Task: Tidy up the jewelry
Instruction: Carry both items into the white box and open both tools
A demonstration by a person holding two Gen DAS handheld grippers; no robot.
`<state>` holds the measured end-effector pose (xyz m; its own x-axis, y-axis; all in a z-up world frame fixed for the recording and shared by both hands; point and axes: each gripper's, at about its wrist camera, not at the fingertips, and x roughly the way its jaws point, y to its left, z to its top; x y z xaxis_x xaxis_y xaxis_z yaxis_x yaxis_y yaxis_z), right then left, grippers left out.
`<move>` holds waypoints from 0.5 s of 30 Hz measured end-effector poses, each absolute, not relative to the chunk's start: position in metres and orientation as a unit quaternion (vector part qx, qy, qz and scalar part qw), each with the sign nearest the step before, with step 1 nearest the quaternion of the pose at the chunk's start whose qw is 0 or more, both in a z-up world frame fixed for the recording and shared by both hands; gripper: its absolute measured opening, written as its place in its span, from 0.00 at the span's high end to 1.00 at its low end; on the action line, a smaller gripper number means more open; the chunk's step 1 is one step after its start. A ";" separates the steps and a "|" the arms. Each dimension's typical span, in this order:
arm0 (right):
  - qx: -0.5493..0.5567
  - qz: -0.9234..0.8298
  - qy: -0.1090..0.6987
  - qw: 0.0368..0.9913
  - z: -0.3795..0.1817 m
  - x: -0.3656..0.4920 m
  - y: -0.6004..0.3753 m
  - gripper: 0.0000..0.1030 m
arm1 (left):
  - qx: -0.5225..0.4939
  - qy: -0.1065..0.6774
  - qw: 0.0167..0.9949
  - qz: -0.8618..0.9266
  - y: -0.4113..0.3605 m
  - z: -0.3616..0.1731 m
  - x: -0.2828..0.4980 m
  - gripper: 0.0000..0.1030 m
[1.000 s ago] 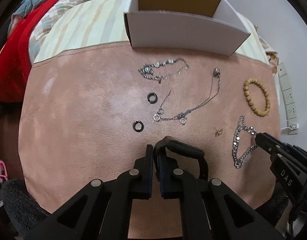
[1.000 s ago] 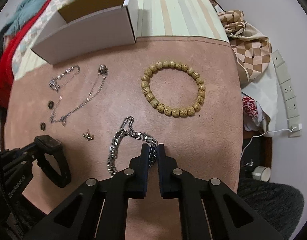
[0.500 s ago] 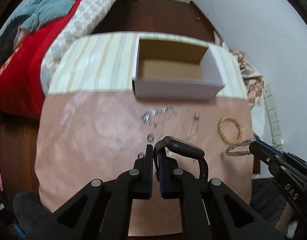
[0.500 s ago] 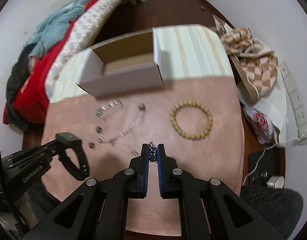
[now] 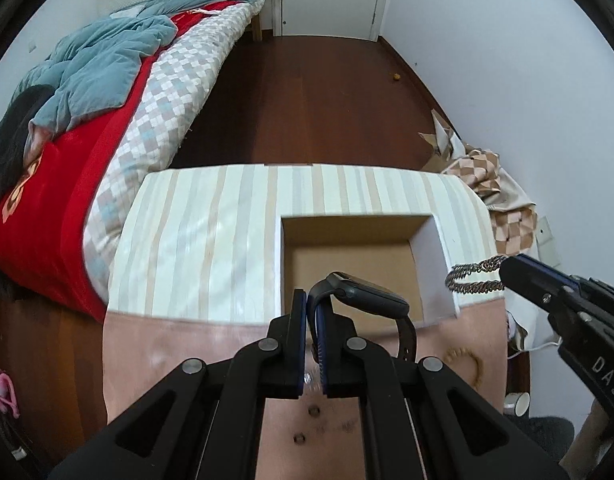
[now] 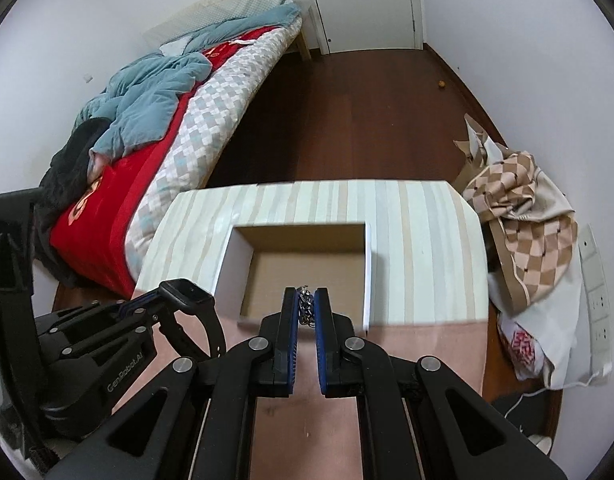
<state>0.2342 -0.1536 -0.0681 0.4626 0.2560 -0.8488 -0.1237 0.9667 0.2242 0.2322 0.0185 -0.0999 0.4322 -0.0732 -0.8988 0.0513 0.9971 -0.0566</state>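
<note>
My left gripper is shut on a black smart watch and holds it in the air by the front of an open white cardboard box. My right gripper is shut on a silver chain bracelet, which hangs over the box's front edge. The chain also shows in the left wrist view, by the box's right wall. A wooden bead bracelet and two small black rings lie on the pink mat below.
The box stands on a striped cloth at the table's far end. A bed with red and blue bedding lies to the left. Checked fabric and wall sockets are to the right. Dark wooden floor lies beyond.
Both grippers have risen and moved forward toward the box, carrying the watch and the chain bracelet. The jewelry on the mat has dropped to the bottom of the views.
</note>
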 end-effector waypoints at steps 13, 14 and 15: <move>0.079 0.141 0.551 0.819 -0.138 0.302 -0.151 0.92 | -0.056 0.600 0.796 -0.052 0.014 -0.157 0.298 0.93; 0.084 0.148 0.557 0.813 -0.142 0.307 -0.152 0.92 | -0.055 0.604 0.794 -0.049 0.013 -0.158 0.301 0.92; 0.090 0.153 0.563 0.807 -0.146 0.311 -0.153 0.92 | -0.059 0.606 0.791 -0.052 0.012 -0.158 0.303 0.91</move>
<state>0.3109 -0.1532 -0.1463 0.3183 0.3481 -0.8818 -0.1461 0.9370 0.3172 0.3031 0.0118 -0.1578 0.2590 -0.1545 -0.9534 0.0103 0.9875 -0.1573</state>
